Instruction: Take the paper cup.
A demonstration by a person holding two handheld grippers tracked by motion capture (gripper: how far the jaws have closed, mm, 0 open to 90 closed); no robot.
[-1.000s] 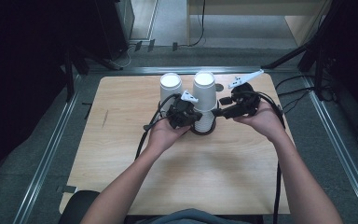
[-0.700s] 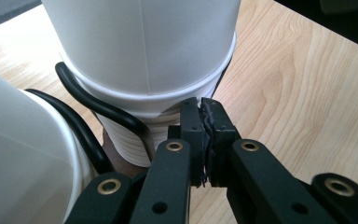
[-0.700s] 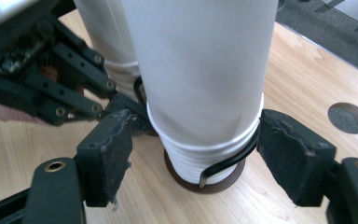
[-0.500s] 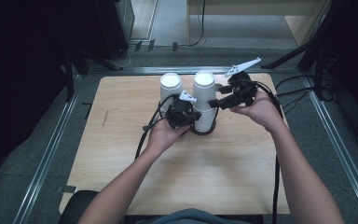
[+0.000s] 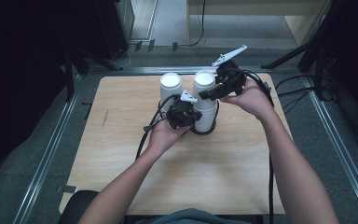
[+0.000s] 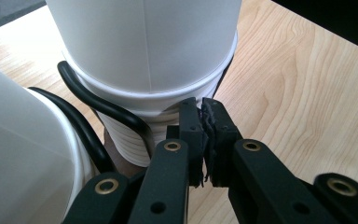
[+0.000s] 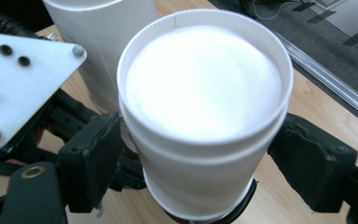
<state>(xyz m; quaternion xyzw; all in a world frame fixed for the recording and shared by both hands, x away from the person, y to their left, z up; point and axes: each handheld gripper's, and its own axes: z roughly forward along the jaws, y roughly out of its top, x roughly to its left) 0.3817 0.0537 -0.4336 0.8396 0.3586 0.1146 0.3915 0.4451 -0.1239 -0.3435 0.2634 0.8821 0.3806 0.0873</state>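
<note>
The left gripper (image 6: 204, 140), jaws pressed together, steadies the cup stack (image 5: 204, 116) low down; the right gripper (image 7: 191, 158), jaws spread around the top cup (image 7: 200, 107), has not lifted it yet.

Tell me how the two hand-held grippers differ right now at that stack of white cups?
The left hand-held gripper works low, jaws shut against the rolled rims near the base of the cup stack. The right hand-held gripper sits higher, jaws spread wide either side of the top cup. Both are black and meet at the same stack.
</note>
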